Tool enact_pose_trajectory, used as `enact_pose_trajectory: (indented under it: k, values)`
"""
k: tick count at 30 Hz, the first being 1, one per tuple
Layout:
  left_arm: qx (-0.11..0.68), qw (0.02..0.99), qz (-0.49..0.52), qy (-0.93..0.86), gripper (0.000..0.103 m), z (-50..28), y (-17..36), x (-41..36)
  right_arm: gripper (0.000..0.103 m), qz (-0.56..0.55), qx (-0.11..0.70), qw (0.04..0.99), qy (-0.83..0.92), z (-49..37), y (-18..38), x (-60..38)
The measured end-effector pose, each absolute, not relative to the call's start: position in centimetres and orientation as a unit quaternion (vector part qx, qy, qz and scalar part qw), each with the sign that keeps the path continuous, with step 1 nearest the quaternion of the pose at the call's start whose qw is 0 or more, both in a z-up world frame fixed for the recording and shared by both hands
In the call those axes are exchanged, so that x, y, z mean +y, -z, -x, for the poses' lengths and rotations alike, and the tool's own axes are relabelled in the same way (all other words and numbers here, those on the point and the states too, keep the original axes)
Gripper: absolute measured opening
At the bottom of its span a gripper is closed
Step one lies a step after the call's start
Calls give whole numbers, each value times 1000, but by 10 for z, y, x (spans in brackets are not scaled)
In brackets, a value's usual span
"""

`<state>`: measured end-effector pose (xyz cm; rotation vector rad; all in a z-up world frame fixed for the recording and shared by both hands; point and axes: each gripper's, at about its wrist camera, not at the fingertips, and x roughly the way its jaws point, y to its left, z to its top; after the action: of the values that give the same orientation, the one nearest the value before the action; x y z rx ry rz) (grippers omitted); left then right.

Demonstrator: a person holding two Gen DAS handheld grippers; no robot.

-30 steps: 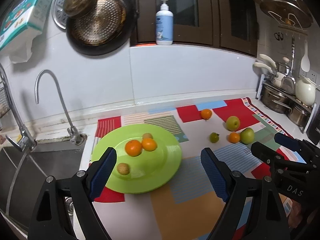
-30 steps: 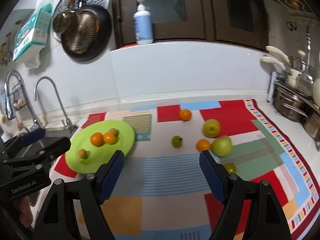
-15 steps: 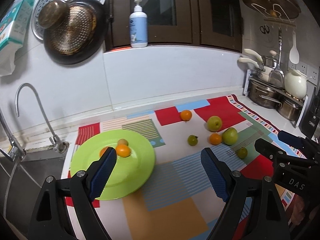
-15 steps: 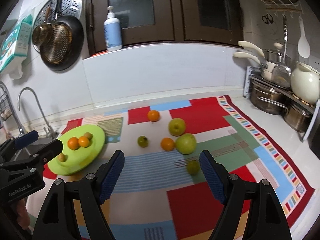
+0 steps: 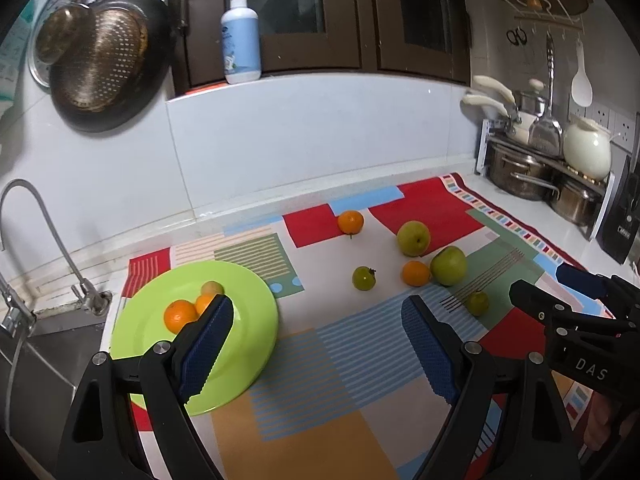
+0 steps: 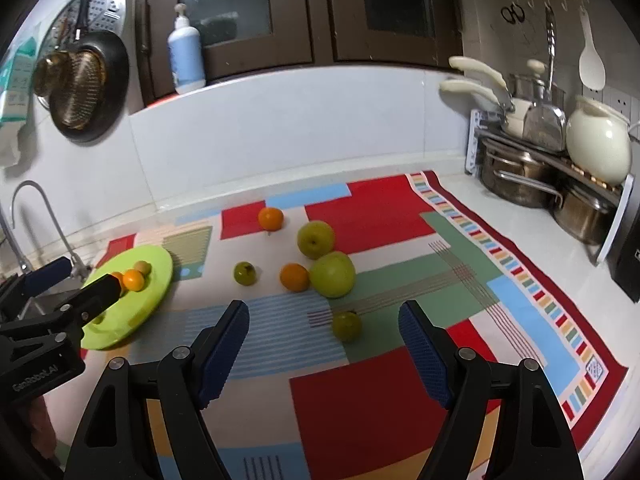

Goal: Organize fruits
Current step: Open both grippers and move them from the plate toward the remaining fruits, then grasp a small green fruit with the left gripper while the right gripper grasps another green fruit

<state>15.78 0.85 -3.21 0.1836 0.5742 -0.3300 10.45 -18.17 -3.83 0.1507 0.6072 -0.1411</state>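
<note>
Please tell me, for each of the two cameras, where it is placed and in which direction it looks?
Left wrist: sits on the left gripper, looking forward and down at the green plate; its own open fingers show, with the right gripper at the right edge.
Right wrist: sits on the right gripper, looking forward and down at the loose fruit on the patterned mat; its open fingers show, the left gripper at the left edge.
Shared: plate, mat, both green apples.

White capitals "DAS" stand on the black plastic body of the right gripper (image 5: 576,304), seen to the right of the left claw. White lettering "GenRobot.AI" stands on the black plastic body of the left gripper (image 6: 86,292), left of the right claw. The pump bottle's label is illegible.
</note>
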Motion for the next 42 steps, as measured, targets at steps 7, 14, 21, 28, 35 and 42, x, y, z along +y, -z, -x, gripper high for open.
enact_pose_trajectory:
  k: [7, 14, 21, 28, 35, 42]
  values:
    - [301, 932, -103, 171, 86, -180, 49, -2, 77, -95, 327, 937, 76, -122, 60, -191]
    - [318, 923, -118, 181, 86, -203, 69, -12, 72, -106, 355, 925, 83, -139, 80, -194]
    - [331, 912, -130, 203, 82, -228, 88, -30, 61, -125, 390, 907, 94, -155, 101, -202]
    - [341, 905, -134, 215, 77, -250, 98, -47, 50, -125, 402, 902, 92, -166, 110, -203]
    - [362, 895, -133, 222, 68, -271, 112, -62, 36, -124, 414, 897, 87, -178, 118, -205]
    - [378, 886, -138, 229, 55, -288, 123, -75, 29, -127, 412, 898, 88, -186, 118, -212]
